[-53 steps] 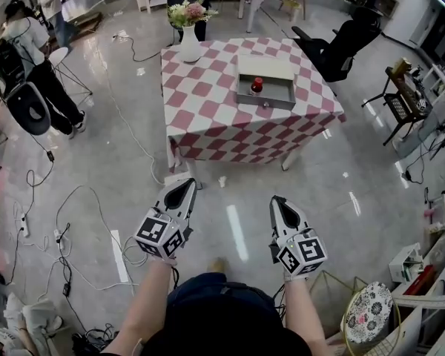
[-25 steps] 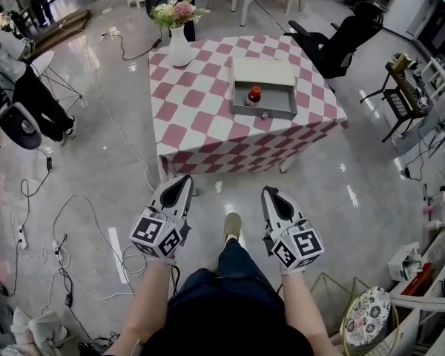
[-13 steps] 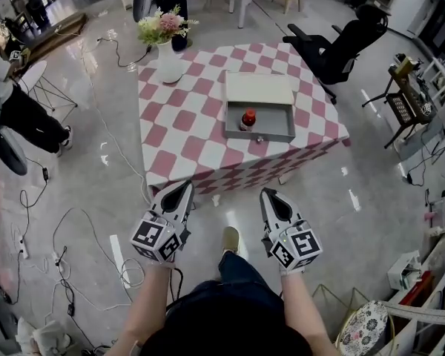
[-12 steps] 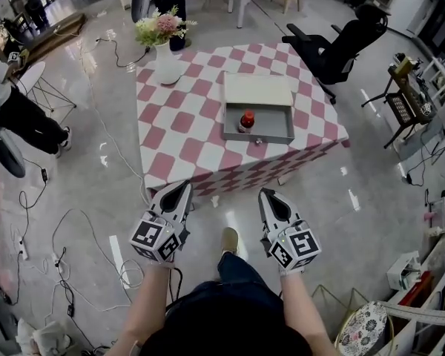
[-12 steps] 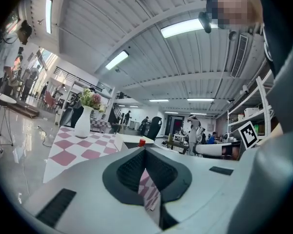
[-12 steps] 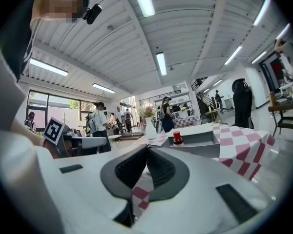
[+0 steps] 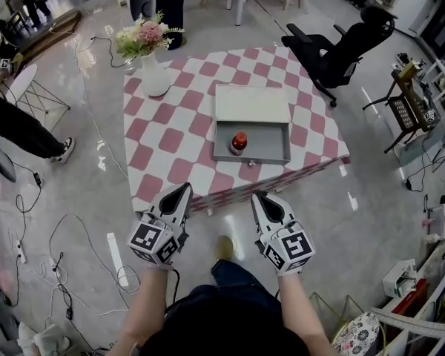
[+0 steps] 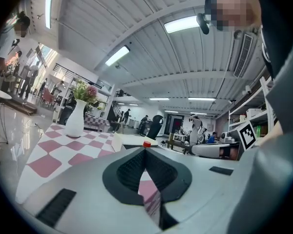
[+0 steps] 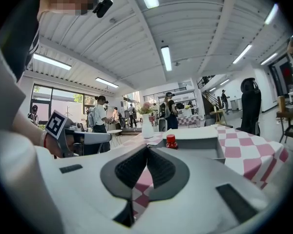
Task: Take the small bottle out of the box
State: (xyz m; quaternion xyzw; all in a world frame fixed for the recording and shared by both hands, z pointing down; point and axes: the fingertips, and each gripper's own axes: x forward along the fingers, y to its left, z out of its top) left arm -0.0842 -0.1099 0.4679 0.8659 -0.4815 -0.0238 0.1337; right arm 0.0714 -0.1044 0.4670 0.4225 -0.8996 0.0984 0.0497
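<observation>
A small bottle (image 7: 239,142) with a red cap stands upright inside an open grey box (image 7: 274,155) on the pink-checked table (image 7: 170,136). The box's pale lid (image 7: 252,103) lies back behind it. Both grippers hover over the floor just short of the table's near edge, well away from the box. My left gripper (image 7: 184,190) is shut and empty; its view shows the bottle's red cap (image 8: 147,144) just over the jaw tips (image 8: 145,150). My right gripper (image 7: 257,197) is shut and empty too, with the bottle (image 9: 171,141) and box (image 9: 205,149) ahead of it.
A white vase of flowers (image 7: 153,76) stands at the table's far left corner. A black office chair (image 7: 332,44) is beyond the right side. Cables (image 7: 74,228) trail over the floor at left, near a person's leg (image 7: 22,124). Shelves and clutter (image 7: 423,273) line the right.
The person has walked toward the table, so the table and box now sit nearer and lower in the head view. Both grippers stay shut and side by side.
</observation>
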